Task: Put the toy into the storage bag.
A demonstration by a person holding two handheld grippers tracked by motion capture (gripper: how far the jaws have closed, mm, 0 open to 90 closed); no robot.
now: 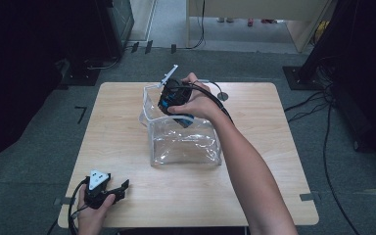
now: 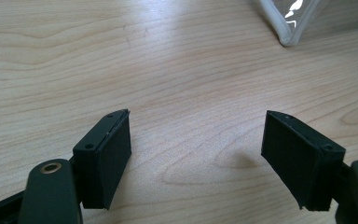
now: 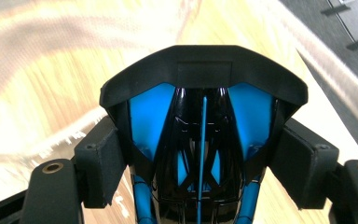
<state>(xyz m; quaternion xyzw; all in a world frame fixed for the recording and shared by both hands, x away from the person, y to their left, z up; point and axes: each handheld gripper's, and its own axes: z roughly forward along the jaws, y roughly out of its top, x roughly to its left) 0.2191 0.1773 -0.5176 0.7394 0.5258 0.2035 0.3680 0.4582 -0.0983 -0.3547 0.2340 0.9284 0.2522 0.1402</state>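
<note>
A clear plastic bag (image 1: 183, 142) stands upright in the middle of the wooden table (image 1: 127, 147), its mouth facing up. Over the bag's far left corner my right gripper (image 1: 176, 105) is shut on a black and blue object (image 1: 166, 103). In the right gripper view the object (image 3: 200, 135) fills the gap and both pads (image 3: 100, 161) press on its sides, with the bag's blurred film (image 3: 51, 126) behind. My left gripper (image 1: 124, 190) lies at the table's front left, apart from the bag. Its jaws (image 2: 196, 149) stand open over bare wood, and a bag corner (image 2: 289, 28) shows ahead.
A small grey disc (image 1: 222, 96) lies on the table behind the bag. Cables (image 1: 323, 112) run over the grey carpet at the right, and dark equipment (image 1: 103, 29) stands beyond the far left corner. Bare wood lies to the right of the bag (image 1: 264, 147).
</note>
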